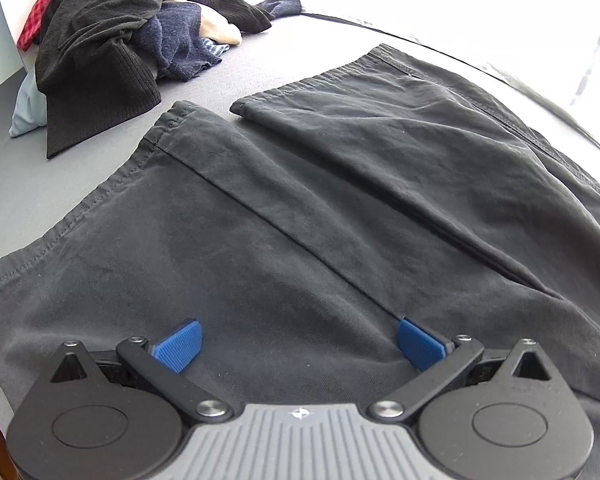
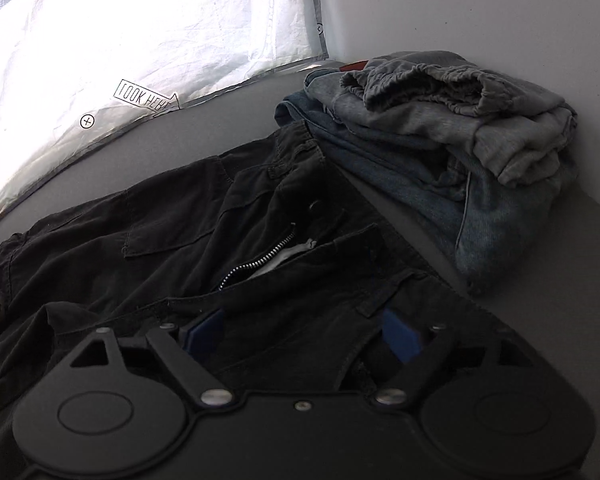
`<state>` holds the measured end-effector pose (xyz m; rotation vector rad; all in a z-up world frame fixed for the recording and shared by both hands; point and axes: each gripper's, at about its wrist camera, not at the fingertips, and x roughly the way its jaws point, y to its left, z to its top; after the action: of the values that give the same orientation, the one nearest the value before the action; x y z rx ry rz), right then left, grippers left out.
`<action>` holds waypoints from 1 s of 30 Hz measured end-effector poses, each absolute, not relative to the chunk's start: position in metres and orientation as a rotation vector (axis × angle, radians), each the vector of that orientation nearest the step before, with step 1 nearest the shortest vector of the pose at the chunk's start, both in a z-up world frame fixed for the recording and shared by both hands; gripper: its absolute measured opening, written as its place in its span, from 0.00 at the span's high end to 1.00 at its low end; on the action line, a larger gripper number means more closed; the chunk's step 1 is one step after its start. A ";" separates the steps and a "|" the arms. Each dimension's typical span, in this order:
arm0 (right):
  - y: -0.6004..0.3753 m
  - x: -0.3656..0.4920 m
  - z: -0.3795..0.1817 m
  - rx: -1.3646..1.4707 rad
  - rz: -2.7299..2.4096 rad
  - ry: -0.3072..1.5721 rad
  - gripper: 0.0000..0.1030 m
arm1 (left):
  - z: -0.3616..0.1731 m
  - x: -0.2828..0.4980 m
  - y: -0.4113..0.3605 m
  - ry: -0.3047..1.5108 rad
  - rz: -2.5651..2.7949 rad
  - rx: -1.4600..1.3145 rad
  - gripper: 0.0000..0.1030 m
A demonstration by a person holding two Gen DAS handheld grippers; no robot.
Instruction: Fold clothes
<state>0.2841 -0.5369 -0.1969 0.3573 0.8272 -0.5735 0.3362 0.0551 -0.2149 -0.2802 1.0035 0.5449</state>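
Dark grey trousers [image 1: 320, 184] lie spread flat on the grey bed, their two legs reaching away from me in the left wrist view. My left gripper [image 1: 300, 344] hovers open just above the near leg, with only cloth beneath its blue pads [image 1: 178, 344]. In the right wrist view the waist end of the trousers [image 2: 228, 216] shows its open zip and button. My right gripper [image 2: 302, 336] stands open over the waistband, with the fabric lying loose between the blue pads [image 2: 400, 336].
A heap of unfolded clothes [image 1: 112, 36], black, navy and red checked, lies at the far left of the bed [image 1: 28, 184]. A folded stack of jeans and grey garments [image 2: 452, 148] sits by the wall. A bright white pillow [image 2: 120, 40] lies behind the trousers.
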 end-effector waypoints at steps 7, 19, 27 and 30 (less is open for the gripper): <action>-0.486 0.234 -0.207 0.297 -0.592 0.893 0.13 | -0.215 0.297 0.055 1.022 0.390 -0.216 0.00; -0.481 0.180 -0.219 0.540 -0.608 0.867 0.07 | -0.213 0.220 0.062 1.039 0.215 -0.138 0.00; -0.511 0.151 -0.221 0.961 -0.640 0.652 0.03 | -0.201 0.179 0.118 0.985 0.312 -0.489 0.00; -0.523 0.140 -0.228 1.154 -0.588 0.573 0.06 | -0.201 0.161 0.146 0.934 0.359 -0.692 0.00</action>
<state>0.1401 -0.5234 -0.2279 1.1540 0.5729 -0.5879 0.1614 0.1464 -0.2009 -0.6917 0.9336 0.3592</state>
